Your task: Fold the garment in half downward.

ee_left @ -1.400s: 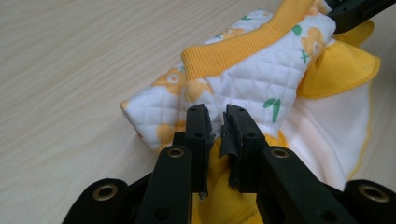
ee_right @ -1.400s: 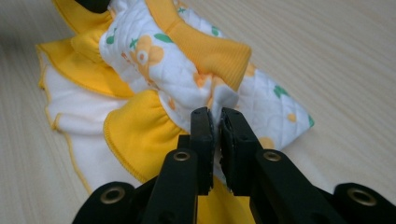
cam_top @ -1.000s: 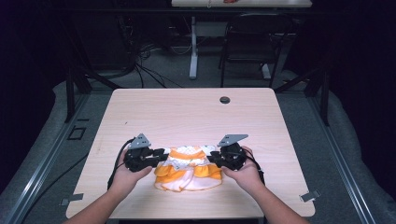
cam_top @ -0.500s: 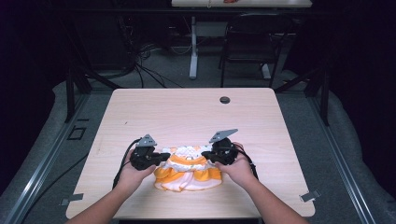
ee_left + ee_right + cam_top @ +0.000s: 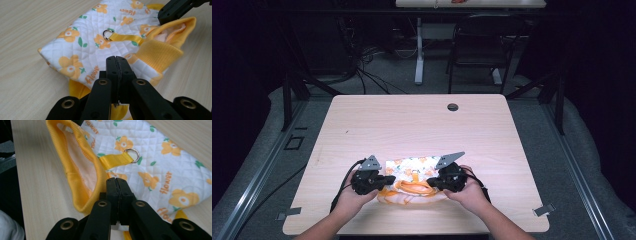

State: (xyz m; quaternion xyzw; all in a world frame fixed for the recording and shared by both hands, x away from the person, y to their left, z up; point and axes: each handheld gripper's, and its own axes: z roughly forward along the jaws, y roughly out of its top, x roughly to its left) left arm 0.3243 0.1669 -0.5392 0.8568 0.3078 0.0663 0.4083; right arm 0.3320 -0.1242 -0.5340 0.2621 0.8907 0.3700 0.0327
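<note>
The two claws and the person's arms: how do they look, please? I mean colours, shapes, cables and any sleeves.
The left claw and the right claw are black, each with a grey three-cornered plate on top. A black cable trails from the left one. In the gripper views, the black jaws are flat bars with brass-coloured rivets at the joints. The forearms are bare; no sleeves are visible.

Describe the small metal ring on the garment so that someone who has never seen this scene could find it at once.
On the near half of the wooden table lies a white quilted garment printed with orange flowers and trimmed in yellow ribbing. A yellow strap runs across its middle from the ribbed opening, and the metal ring hangs at the strap's free end. It is the only shiny metal piece on the fabric.
</note>
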